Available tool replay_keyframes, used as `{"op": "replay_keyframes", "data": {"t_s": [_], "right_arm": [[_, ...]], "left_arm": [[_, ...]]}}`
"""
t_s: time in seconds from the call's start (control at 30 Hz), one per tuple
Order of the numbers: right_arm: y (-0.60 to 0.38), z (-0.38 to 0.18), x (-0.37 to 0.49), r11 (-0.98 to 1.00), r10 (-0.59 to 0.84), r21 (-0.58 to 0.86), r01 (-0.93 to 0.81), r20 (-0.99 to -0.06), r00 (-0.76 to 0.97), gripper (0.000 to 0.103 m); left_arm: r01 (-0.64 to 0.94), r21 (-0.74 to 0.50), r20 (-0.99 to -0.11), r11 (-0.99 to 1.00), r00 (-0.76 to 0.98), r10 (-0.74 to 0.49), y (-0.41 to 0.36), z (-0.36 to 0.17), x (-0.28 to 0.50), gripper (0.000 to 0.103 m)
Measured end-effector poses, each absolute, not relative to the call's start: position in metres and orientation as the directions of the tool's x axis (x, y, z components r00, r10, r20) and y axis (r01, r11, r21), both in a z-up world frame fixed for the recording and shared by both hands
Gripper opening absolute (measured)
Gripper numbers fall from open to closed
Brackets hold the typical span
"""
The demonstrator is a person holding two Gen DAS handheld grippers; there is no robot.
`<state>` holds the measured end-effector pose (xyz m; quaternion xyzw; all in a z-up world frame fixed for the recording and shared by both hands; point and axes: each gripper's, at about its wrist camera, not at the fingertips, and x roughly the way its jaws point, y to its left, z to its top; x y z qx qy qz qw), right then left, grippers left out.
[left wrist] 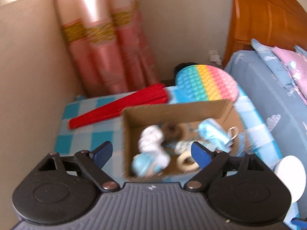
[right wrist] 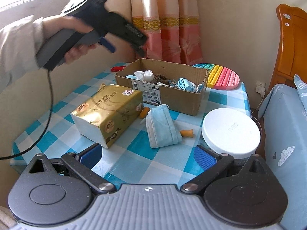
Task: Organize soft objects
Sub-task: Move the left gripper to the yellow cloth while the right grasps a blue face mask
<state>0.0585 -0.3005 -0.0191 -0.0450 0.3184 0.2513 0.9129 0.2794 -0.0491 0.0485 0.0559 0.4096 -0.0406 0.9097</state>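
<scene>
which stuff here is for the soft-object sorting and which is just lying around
For the job:
- box, already holding soft items
- face mask
- two orange earplugs
- tissue pack

Lying about:
- rainbow pop mat
- red fan
- white tub

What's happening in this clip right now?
A person is tidying soft items into a cardboard box on a checked table. The left gripper hangs open and empty above the box. The right gripper waits open near a blue face mask lying outside the box.
</scene>
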Motion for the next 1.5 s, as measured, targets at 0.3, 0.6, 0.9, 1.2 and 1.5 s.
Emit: {"op": "replay_keyframes", "data": {"t_s": [0.3, 0.6, 0.9, 1.2, 1.5], "right_arm": [[-0.297, -0.021, 0.06, 0.865, 0.435, 0.08, -0.496, -0.611, 0.661, 0.103], [-0.284, -0.032, 0.069, 0.872, 0.396, 0.046, -0.487, -0.652, 0.647, 0.103], [-0.27, -0.038, 0.078, 0.87, 0.377, 0.026, -0.492, -0.679, 0.63, 0.103], [-0.259, -0.038, 0.083, 0.869, 0.362, 0.005, -0.494, -0.688, 0.629, 0.103], [-0.253, -0.043, 0.09, 0.87, 0.328, -0.046, -0.492, -0.69, 0.646, 0.103]], "left_arm": [[-0.039, 0.0, -0.786, 0.999, 0.618, 0.024, 0.013, 0.012, 0.262, 0.089], [-0.086, -0.067, -0.814, 0.994, 0.581, -0.005, 0.037, -0.034, 0.272, 0.088], [-0.168, -0.124, -0.808, 0.978, 0.589, -0.002, 0.059, -0.057, 0.281, 0.086], [-0.188, -0.077, -0.819, 0.979, 0.572, 0.046, 0.071, -0.063, 0.282, 0.086], [-0.193, -0.065, -0.803, 0.979, 0.593, 0.063, 0.076, -0.066, 0.268, 0.083]]}}
